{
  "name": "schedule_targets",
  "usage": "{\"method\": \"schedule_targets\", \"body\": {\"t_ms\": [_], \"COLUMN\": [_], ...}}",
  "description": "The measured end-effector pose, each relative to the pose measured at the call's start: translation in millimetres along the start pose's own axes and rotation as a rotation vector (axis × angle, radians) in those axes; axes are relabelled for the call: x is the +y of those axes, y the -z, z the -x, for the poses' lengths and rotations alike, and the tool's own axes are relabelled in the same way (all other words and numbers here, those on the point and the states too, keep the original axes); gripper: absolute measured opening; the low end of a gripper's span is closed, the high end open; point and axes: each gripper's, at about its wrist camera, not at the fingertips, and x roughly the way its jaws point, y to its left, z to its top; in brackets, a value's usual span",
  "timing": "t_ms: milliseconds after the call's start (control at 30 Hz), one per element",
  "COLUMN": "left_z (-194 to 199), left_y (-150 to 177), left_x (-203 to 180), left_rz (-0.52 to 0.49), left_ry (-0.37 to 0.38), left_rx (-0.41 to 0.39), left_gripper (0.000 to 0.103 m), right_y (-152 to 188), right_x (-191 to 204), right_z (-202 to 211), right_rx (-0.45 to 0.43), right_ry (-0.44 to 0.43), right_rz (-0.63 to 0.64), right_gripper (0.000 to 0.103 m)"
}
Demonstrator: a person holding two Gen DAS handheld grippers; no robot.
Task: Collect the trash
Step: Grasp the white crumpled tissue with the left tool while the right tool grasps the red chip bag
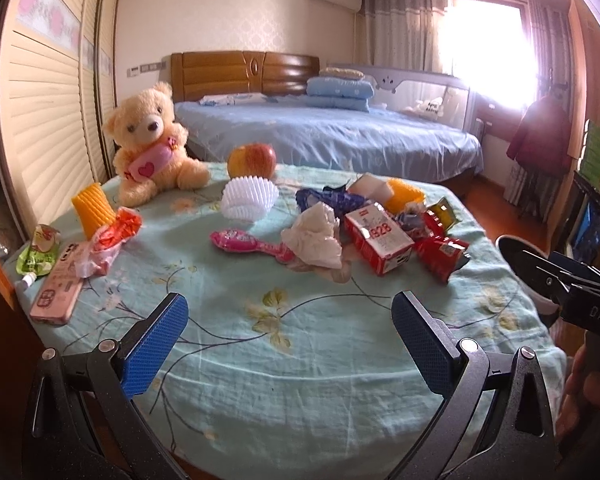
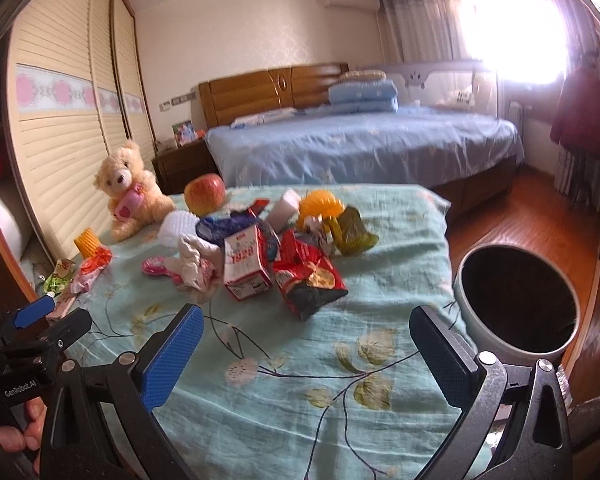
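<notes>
Wrappers (image 2: 308,280), carton (image 2: 246,268) – heaped mid-cloth; bin (image 2: 518,300) beside – upright

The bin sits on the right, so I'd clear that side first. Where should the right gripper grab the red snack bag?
Probably pinch the red snack bag at its crumpled near end, coming from the front: that end lifts off the cloth toward the open right gripper.

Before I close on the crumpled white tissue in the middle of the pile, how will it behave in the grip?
The crumpled tissue looks soft and light, so it will probably squash flat between the pads. It lies against the red and white carton and over the pink brush's handle, so it may drag those slightly. It won't roll.
</notes>
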Motion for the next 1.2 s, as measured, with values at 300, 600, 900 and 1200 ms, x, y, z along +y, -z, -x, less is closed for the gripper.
{"method": "schedule_targets", "body": {"t_ms": [300,600,900,1200], "left_z": [-58.1,-117.7,-155.2,-144.8], "left_y": [-12.4,-35.4,-40.3,-31.9], "left_x": [0.4,-10.1,-18.9,-17.6], "left_rz": [0.012,0.000,-0.004,0.003], "left_ry": [0.011,0.038,0.055,0.094], "left_rx": [0.095,0.178,0.254,0.269], "left_gripper": [0.103,0.103,0.073,0.019], "right_y": [-2.4,-14.7,-18.4,-16.2], "right_x": [-4.2,-15.3,-18.6,-29.4], "right_z": [-49.7,-89.6,-113.0,-98.4], "right_rx": [0.128,0.220,0.276,0.264], "right_ry": [-0.009,-0.025,-0.074,-0.148], "right_rz": [0.004,-0.023,-0.047,-0.089], "right_gripper": [0.102,0.102,0.072,0.008]}}
